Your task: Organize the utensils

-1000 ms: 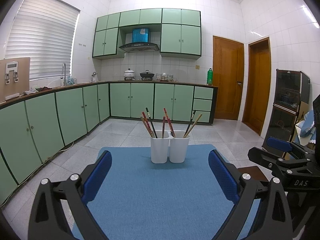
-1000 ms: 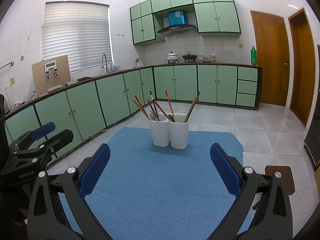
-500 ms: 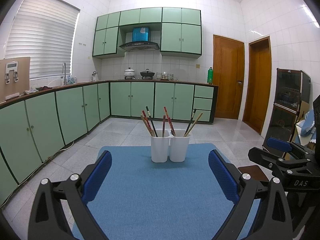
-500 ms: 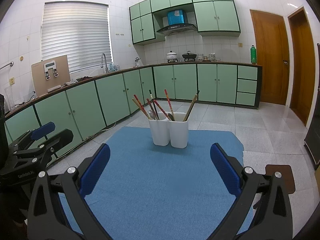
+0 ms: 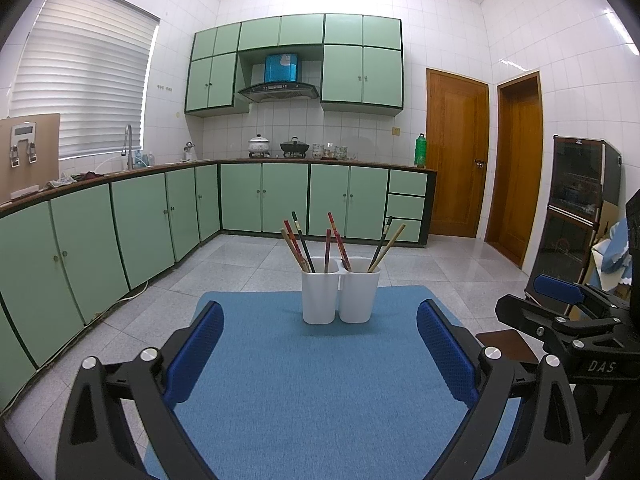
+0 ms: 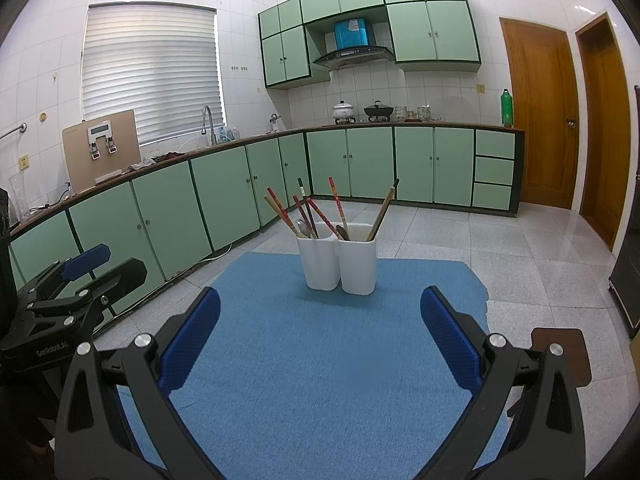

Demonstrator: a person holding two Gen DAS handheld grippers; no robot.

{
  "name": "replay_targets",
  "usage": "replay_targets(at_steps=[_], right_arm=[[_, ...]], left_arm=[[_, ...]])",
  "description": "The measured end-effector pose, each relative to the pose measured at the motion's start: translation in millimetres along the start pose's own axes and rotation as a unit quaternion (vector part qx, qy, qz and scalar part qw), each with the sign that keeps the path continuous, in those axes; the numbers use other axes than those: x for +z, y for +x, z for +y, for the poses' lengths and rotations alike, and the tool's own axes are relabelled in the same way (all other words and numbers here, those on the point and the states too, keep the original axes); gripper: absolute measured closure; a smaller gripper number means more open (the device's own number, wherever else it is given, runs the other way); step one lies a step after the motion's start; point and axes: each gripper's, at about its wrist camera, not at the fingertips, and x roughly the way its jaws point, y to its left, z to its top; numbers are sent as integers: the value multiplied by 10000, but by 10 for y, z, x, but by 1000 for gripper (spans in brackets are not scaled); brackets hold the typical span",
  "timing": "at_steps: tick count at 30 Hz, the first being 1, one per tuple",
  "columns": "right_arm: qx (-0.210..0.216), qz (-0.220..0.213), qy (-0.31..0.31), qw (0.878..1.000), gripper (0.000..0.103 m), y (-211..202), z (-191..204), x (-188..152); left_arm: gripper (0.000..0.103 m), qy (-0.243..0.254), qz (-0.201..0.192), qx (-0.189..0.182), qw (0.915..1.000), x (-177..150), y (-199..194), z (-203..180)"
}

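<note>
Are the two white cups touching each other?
Touching. In the right wrist view the left white cup and the right white cup press side to side, with no blue mat showing between them.

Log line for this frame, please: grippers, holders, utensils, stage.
left gripper: open, empty | right gripper: open, empty | holders: two, touching, on mat | chopsticks, spoons: mixed | stage: pre-grasp

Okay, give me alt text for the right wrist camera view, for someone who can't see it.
Two white utensil holders stand side by side on a blue mat, holding chopsticks and spoons. The open right gripper frames them from the foreground, holding nothing. The left gripper shows at the left edge, with green kitchen cabinets behind.
</note>
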Motion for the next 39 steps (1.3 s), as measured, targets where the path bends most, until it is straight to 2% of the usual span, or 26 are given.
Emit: replay_targets(at_steps=[39], right_arm=[[-67, 135, 52, 9999, 6, 148, 28, -137]], left_arm=[[8, -38, 116, -55, 9999, -50, 50, -22]])
